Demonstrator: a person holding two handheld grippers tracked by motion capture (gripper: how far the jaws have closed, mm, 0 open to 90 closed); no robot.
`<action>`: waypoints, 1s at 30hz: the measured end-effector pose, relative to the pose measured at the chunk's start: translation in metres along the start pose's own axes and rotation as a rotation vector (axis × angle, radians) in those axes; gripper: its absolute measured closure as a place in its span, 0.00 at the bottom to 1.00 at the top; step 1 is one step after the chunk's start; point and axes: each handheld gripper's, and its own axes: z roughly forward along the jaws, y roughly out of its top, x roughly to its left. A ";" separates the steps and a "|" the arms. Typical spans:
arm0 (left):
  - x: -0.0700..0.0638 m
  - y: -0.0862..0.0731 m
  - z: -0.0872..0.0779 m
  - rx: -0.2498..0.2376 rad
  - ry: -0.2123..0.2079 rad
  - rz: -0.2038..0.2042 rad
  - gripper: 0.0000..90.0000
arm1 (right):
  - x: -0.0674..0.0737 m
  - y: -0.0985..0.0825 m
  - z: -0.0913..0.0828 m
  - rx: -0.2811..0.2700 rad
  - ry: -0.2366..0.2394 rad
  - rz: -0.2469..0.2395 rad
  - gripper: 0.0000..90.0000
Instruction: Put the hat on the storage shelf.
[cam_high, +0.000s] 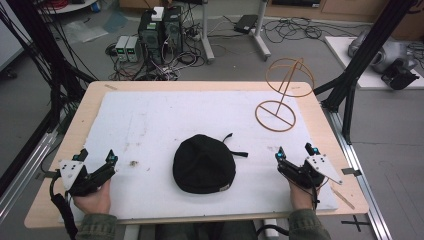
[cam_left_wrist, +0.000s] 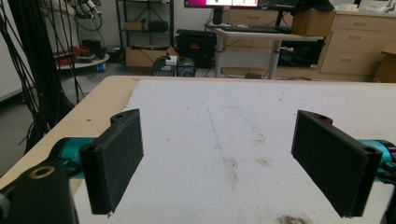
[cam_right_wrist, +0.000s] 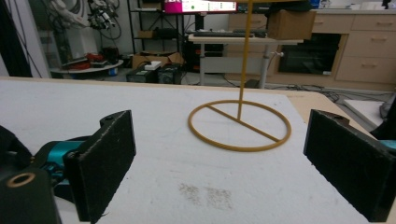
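A black cap (cam_high: 204, 165) lies flat on the white mat (cam_high: 150, 120) near the table's front, its strap (cam_high: 235, 150) trailing to the right. A tan wire hat stand (cam_high: 282, 95) rises at the back right; its ring base (cam_right_wrist: 239, 125) and upright rod sit ahead of my right gripper. My left gripper (cam_high: 96, 157) rests at the front left of the cap, open, with bare mat between its pads (cam_left_wrist: 116, 158). My right gripper (cam_high: 296, 151) rests at the front right, open as well, nothing between its pads (cam_right_wrist: 105, 161).
The wooden table (cam_high: 80, 115) edges frame the mat. Black frame posts (cam_high: 350, 85) stand at the right and left sides. Computers and cables (cam_high: 160, 35) crowd the floor beyond the far edge. Small brown stains (cam_left_wrist: 233, 165) mark the mat.
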 end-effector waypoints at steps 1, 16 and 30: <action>0.000 0.000 0.000 0.000 0.000 0.000 0.19 | 0.000 0.000 0.000 0.000 0.000 0.000 0.09; 0.001 -0.001 0.000 0.006 -0.006 -0.006 0.19 | 0.022 0.009 0.004 -0.012 0.109 -0.014 0.09; 0.000 -0.002 0.002 0.010 -0.025 -0.005 0.19 | 0.048 0.017 0.013 0.023 0.297 -0.076 0.09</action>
